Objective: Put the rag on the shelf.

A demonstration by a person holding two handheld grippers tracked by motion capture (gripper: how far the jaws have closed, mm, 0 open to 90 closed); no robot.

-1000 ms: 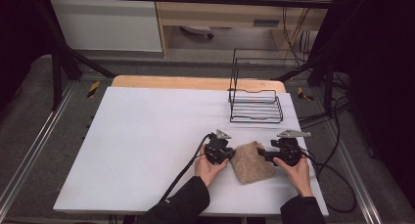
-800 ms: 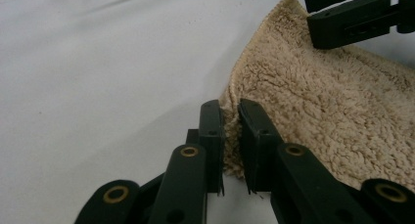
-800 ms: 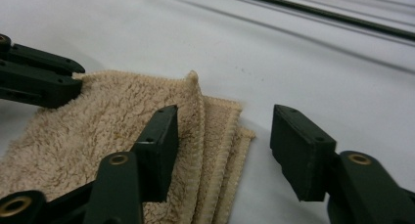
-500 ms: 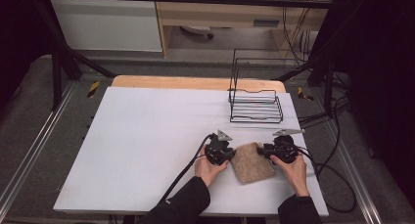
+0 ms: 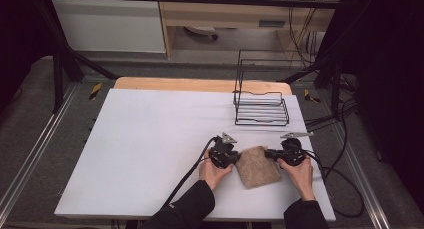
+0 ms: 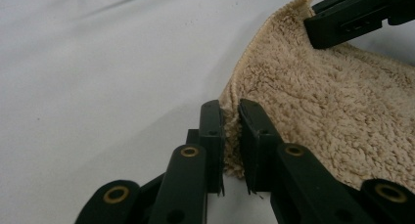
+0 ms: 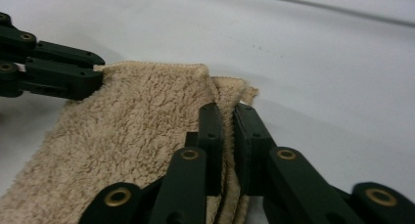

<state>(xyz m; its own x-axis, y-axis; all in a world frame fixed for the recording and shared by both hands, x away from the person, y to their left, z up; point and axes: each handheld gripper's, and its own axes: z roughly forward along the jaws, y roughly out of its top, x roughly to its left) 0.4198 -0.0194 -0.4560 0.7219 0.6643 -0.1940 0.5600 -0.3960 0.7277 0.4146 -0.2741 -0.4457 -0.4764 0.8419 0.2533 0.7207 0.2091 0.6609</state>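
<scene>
A folded beige fleece cloth (image 5: 257, 166) lies on the white table near its front right. My left gripper (image 5: 235, 158) pinches the cloth's left far corner; in the left gripper view its jaws are shut on the cloth's edge (image 6: 230, 94). My right gripper (image 5: 269, 154) holds the right far corner, with its jaws closed over the layered cloth edge (image 7: 226, 99) in the right gripper view. Each gripper view also shows the other gripper's black jaws at the opposite corner. A hand holds each gripper from the front edge.
A black wire rack (image 5: 261, 96) stands at the back right of the white table top (image 5: 150, 139). Cables trail from both grippers toward the front and off the right side. A wooden strip (image 5: 200, 84) runs along the table's far edge.
Both grippers and the cloth have shifted slightly toward the front of the table, and the cloth now lies flatter between them. Both grips have stayed the same.
</scene>
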